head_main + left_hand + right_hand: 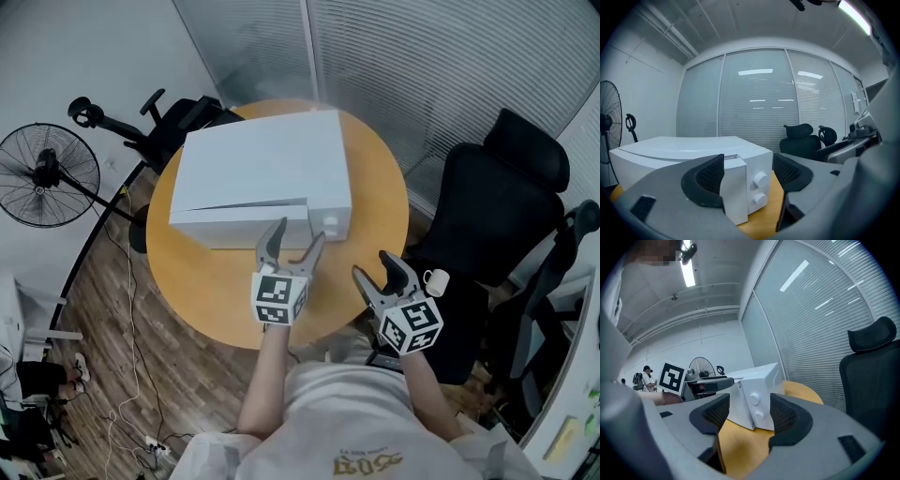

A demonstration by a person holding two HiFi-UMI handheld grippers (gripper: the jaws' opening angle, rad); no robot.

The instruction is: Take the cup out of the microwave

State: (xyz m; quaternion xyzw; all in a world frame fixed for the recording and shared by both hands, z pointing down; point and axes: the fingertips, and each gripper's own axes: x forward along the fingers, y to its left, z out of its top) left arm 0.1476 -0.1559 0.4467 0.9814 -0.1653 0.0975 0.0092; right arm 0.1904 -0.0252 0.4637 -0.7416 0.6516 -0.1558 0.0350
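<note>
Both forearms reach forward: the left gripper [299, 232] gapes empty at the microwave's [262, 169] 6 o'clock edge, and the right gripper [375, 267] gapes empty too, with what looks like a white cup [436, 279] at its 3 o'clock.

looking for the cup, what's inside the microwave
Nothing inside shows. The microwave shows only its white top, door and two knobs; the door covers the inside, hiding any cup there.

a white boxy microwave [262, 173] fills the middle of the round wooden table [197, 291]; a bare strip runs along its near edge; a black office chair [487, 206] crowds its right edge.
</note>
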